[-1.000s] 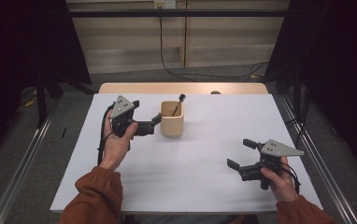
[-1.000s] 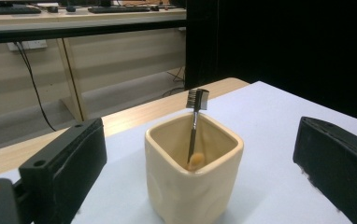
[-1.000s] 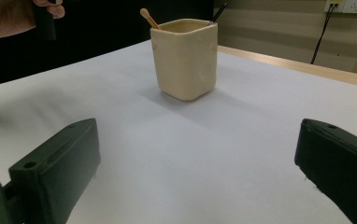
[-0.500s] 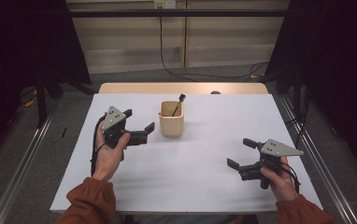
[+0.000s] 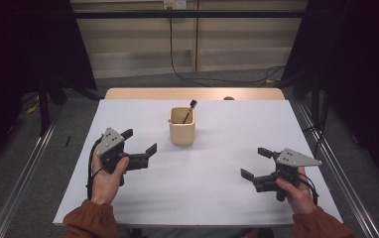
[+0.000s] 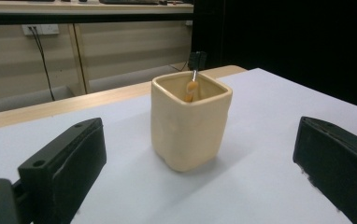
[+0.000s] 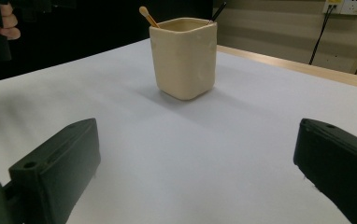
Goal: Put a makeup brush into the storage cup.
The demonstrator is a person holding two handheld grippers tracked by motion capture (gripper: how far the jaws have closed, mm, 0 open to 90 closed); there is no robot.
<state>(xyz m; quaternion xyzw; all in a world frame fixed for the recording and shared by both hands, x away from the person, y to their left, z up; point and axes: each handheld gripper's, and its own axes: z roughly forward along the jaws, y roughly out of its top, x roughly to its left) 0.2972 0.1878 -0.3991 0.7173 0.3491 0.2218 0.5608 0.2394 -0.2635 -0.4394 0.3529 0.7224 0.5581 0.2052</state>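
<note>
Left gripper (image 5: 139, 143) jaws spread wide, gripping nothing, and it has backed away from the cup (image 5: 182, 125): a second ago it sat right beside the cup's left wall, now it's pulled toward the person, well apart and left of the cup. Right gripper (image 5: 257, 163) hasn't budged, jaws released too, near and right of the cup on the person's side. The cup stands upright mid-desk, a wooden stick (image 7: 147, 16) and a black-tipped tool (image 5: 191, 107) leaning inside. White desk (image 5: 217, 193) all around the cup, a bare wood strip (image 5: 143, 93) behind it, then grey floor (image 5: 133, 82), cables (image 5: 187, 74), a pale wall (image 5: 138, 39) and dark curtains (image 5: 356, 59) either side.
</note>
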